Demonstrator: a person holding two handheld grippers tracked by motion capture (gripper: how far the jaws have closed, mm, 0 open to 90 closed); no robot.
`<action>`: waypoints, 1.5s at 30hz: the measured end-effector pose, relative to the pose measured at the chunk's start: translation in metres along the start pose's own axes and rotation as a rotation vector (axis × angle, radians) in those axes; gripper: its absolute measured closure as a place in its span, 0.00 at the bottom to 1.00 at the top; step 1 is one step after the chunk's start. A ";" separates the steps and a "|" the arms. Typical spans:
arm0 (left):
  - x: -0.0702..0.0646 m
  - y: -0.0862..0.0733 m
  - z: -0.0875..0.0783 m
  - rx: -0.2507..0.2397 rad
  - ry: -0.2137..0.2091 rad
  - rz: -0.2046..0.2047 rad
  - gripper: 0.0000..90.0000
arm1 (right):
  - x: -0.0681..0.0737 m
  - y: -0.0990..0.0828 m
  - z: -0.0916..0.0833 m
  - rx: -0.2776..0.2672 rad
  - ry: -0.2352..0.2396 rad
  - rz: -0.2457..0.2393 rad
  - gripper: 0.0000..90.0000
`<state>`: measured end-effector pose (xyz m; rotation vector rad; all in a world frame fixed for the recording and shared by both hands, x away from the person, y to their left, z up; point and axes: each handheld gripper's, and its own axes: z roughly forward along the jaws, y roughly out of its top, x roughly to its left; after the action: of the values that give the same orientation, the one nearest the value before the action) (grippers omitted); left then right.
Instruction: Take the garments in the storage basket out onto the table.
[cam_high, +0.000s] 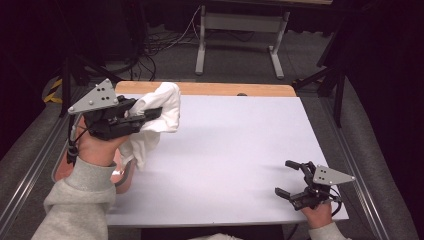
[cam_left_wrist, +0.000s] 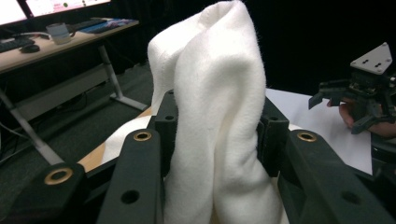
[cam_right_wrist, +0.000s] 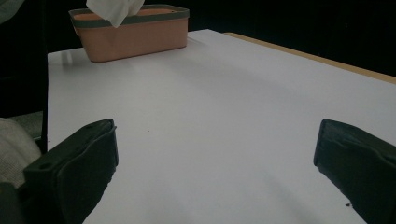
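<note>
**A lab bench set for recording**

The setting reads as a research lab or test room. A white-topped table (cam_high: 235, 150) with a wooden edge stands on grey carpet, ringed by dark curtains. Behind it, loose cables (cam_high: 160, 42) trail over the floor past the metal legs of a height-adjustable desk (cam_high: 240, 35). The left gripper view takes in another desk (cam_left_wrist: 56, 44) carrying a keyboard, a mug and lit monitors, and black stand legs (cam_high: 325, 80) flank the table.
</note>
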<state>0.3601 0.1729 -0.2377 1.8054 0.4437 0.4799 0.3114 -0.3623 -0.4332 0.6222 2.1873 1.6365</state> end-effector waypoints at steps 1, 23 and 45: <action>-0.001 0.002 0.002 -0.004 -0.005 0.002 0.70 | 0.000 0.000 0.000 0.000 0.000 0.000 0.00; -0.023 0.028 0.055 -0.131 -0.143 0.018 0.70 | 0.000 0.000 0.000 -0.002 0.008 -0.003 0.00; -0.030 0.004 0.126 -0.166 -0.223 -0.025 0.69 | -0.001 -0.001 -0.002 -0.005 0.012 -0.001 0.00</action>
<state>0.4019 0.0543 -0.2693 1.6676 0.2638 0.2848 0.3113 -0.3642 -0.4333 0.6116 2.1906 1.6494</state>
